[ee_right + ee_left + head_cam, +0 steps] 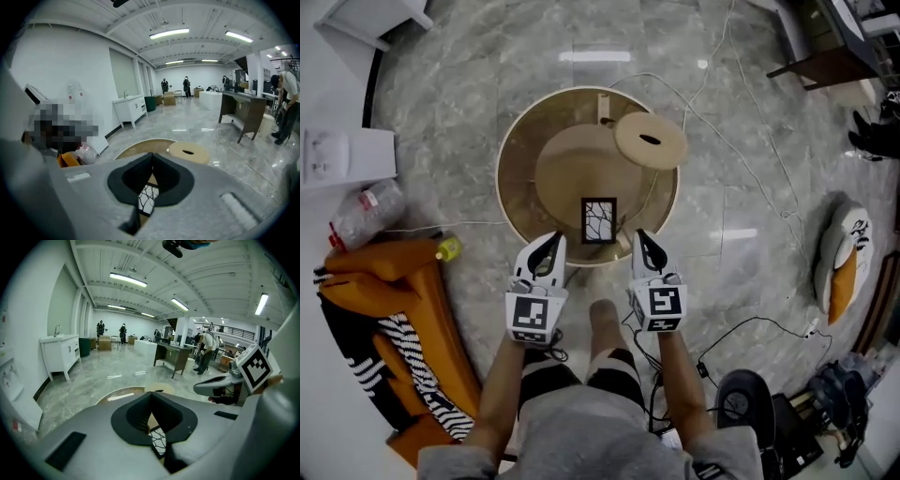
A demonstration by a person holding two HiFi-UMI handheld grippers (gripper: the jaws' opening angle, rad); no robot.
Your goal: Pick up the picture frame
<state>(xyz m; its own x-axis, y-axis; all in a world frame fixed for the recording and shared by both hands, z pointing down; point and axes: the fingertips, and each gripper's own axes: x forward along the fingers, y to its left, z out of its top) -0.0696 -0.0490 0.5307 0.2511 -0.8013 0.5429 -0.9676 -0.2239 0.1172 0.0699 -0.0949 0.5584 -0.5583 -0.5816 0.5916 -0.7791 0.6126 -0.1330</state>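
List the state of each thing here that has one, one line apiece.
left claw: shut, empty
right claw: shut, empty
picture frame: on the round table, not gripped
plastic bottle: lying on its side

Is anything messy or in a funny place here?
Yes. A clear plastic bottle lies on its side on the floor beside the orange chair, and loose cables trail across the floor. The picture frame on the table looks fine.
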